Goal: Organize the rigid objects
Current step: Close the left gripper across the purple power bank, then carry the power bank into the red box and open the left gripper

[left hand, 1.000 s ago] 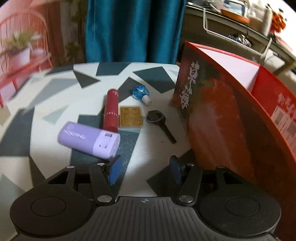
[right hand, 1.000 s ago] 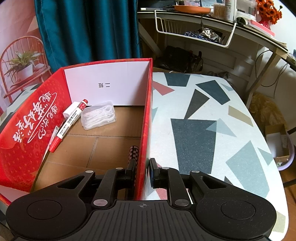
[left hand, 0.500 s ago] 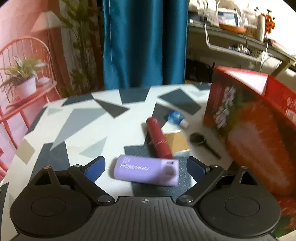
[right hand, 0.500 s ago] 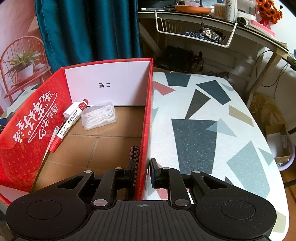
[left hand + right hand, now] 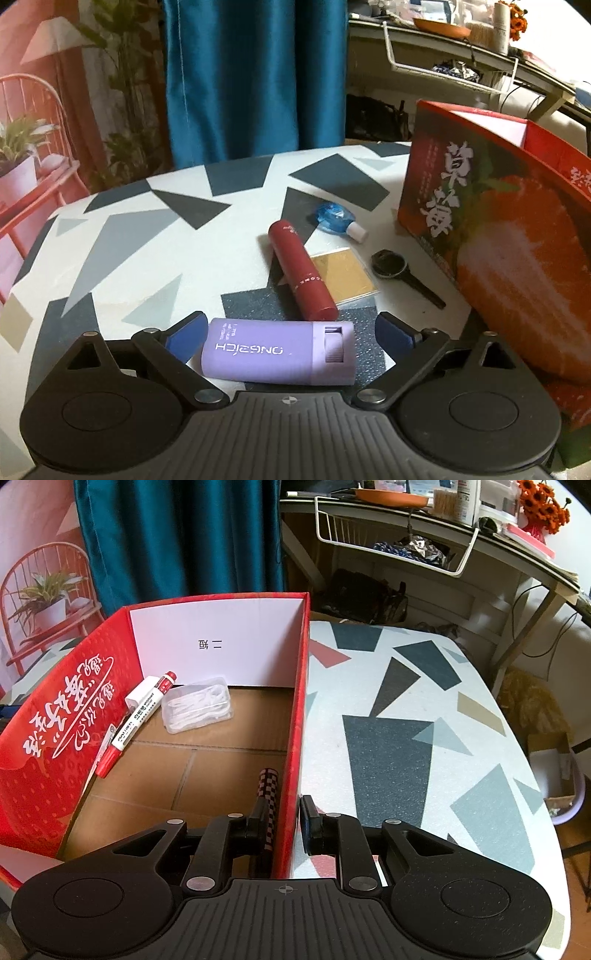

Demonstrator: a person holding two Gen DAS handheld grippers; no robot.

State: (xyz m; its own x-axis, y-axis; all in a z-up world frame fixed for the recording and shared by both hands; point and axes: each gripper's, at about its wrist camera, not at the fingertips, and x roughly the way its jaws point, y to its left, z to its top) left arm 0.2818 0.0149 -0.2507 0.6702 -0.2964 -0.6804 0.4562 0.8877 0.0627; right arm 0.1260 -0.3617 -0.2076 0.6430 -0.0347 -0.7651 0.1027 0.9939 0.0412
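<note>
Purple case [image 5: 279,352] lay flat on the patterned table [image 5: 147,251], lengthwise between the blue pads of the left gripper [image 5: 288,336]. Jaws stood wide apart, a gap showing at each end of the case; nothing clamped. Just beyond it: red tube [image 5: 302,271], gold card [image 5: 343,275], black key [image 5: 404,271], blue correction tape [image 5: 334,218]. Red strawberry box [image 5: 498,229] stood close on the right.

Risk, as judged: the grip would run along the case's long axis, so uneven closing could pivot the smooth case or push it into the red tube and scatter the cluster.

Right wrist view: right gripper [image 5: 282,825] straddled the box's near-right wall [image 5: 295,720], fingers nearly together on the cardboard, seemingly pinching it to steady the box. Inside were a red marker [image 5: 138,720], clear plastic case [image 5: 197,709], and checkered stick [image 5: 267,786] beside the inner finger. Whether that finger touched the stick could not be told. If the pinch slipped, the box could shift during a drop-in.
</note>
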